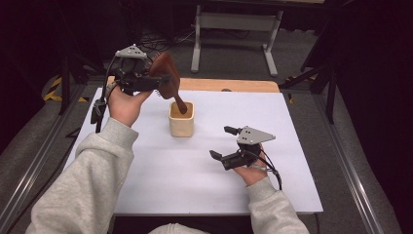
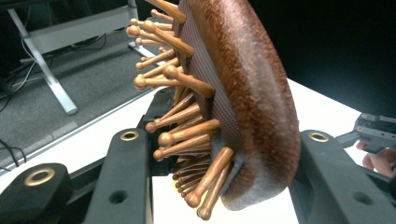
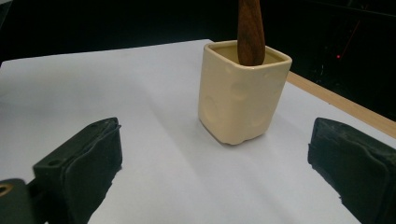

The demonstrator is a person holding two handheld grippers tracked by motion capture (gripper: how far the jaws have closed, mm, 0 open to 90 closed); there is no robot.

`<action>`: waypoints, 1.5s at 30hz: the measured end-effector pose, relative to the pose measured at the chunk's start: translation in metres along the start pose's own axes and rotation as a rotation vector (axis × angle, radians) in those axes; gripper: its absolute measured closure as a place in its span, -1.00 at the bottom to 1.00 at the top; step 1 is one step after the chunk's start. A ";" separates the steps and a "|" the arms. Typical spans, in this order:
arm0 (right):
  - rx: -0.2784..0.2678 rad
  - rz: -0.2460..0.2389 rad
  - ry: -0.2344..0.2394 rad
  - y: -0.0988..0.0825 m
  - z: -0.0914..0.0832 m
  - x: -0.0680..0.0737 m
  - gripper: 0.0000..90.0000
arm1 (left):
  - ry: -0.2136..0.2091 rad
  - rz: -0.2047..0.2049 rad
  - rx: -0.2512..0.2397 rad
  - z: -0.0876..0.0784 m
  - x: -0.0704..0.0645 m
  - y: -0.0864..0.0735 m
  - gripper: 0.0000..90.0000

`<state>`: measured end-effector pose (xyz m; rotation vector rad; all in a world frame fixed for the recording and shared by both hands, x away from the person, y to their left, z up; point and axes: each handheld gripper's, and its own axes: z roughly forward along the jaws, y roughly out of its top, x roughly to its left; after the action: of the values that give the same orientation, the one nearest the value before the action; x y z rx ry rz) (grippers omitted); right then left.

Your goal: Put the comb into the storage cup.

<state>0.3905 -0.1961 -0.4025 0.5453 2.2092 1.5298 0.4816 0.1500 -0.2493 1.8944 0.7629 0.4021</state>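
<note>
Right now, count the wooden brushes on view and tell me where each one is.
1. The brown wooden paddle hairbrush is clamped by its head in the left gripper, handle end dipping into the cream square ceramic cup.

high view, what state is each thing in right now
hairbrush: gripped by its head, tilted, handle end down inside the cup
cup: upright on the table, apart from both grippers
left gripper: shut on the hairbrush, raised above the table
right gripper: open, nothing between its jaws, low over the table and facing the cup
table: white top, bearing the cup
</note>
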 end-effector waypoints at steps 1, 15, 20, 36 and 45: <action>0.001 0.000 0.000 0.000 0.000 0.000 -0.92 | -0.002 -0.007 0.001 0.002 0.001 -0.001 0.26; -0.001 -0.002 -0.001 0.000 -0.001 0.000 -0.92 | -0.024 -0.055 0.032 0.021 0.009 -0.019 0.25; 0.000 -0.002 -0.001 0.000 -0.001 0.000 -0.92 | -0.029 -0.059 0.043 0.025 0.009 -0.022 0.25; 0.005 0.000 0.003 -0.001 0.000 0.000 -0.91 | -0.050 -0.094 0.079 0.042 0.013 -0.037 0.24; 0.007 0.000 0.006 -0.001 0.001 0.000 -0.91 | -0.054 -0.105 0.096 0.052 0.012 -0.046 0.23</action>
<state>0.3905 -0.1958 -0.4034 0.5438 2.2196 1.5264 0.5058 0.1356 -0.3137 1.9362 0.8552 0.2519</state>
